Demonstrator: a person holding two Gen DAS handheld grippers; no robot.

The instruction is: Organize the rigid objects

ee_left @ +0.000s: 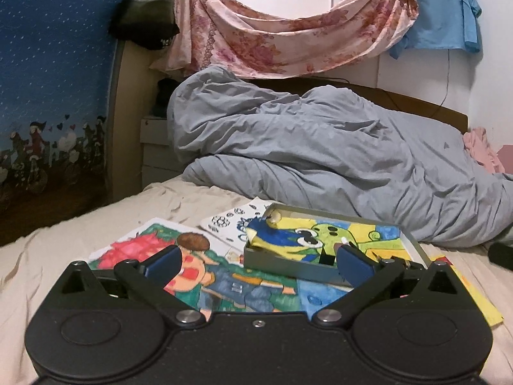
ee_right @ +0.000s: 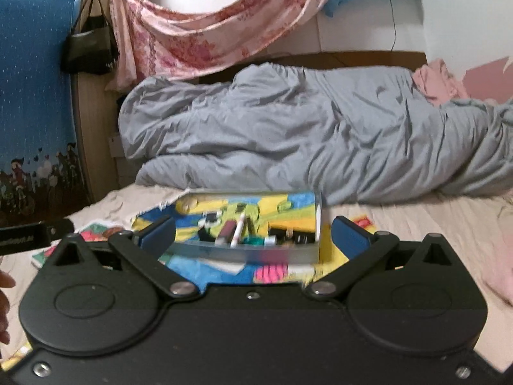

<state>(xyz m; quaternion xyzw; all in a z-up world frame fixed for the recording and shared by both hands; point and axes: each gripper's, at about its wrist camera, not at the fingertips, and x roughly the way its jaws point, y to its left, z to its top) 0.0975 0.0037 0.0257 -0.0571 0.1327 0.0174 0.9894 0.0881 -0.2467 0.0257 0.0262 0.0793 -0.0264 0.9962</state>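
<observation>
Left gripper [ee_left: 256,261] nearest in left wrist view, jaws spread wide, nothing between the pads, hovering over the bed. Right gripper [ee_right: 253,232] same story in right wrist view: wide apart, empty, aimed nearly level.

Just beyond the left fingertips, at 12 o'clock: painted drawing of a figure [ee_left: 205,276] lying flat on the beige sheet [ee_left: 64,256]. At 1 o'clock, shallow grey tray [ee_left: 288,264] sitting on top of the papers, lined with a green-and-yellow cartoon picture [ee_left: 336,237]. More sheets under and beside it, one white with black doodles [ee_left: 231,221] at 12.

In right wrist view the tray [ee_right: 243,253] sits dead ahead between the open jaws, blurred; small rigid items in its near right corner: white pen-like stick [ee_right: 239,231], dark red tube [ee_right: 226,232], teal cap [ee_right: 253,240], a few black pieces [ee_right: 298,237]. Exact identity too blurred to tell. Black bar of the other tool [ee_right: 32,234] at 9 o'clock, a hand edge [ee_right: 4,301] at 8.

Farther back, 12 o'clock both views: bunched grey duvet [ee_left: 320,147]. Behind it wooden headboard [ee_left: 416,102], floral cloth [ee_left: 288,38] draped on the wall, blue curtain [ee_left: 54,80] at 10, black bag [ee_left: 144,22] hanging at 11.

Step judged: between picks, both tools free, lining up on the tray. Progress unclear; several items already in the tray, no loose rigid item seen outside it. Next move likely needs a steady approach, pads straddling one small item or a tray wall, then closing. Risk: thin items slipping, soft mattress letting the tray tilt.
</observation>
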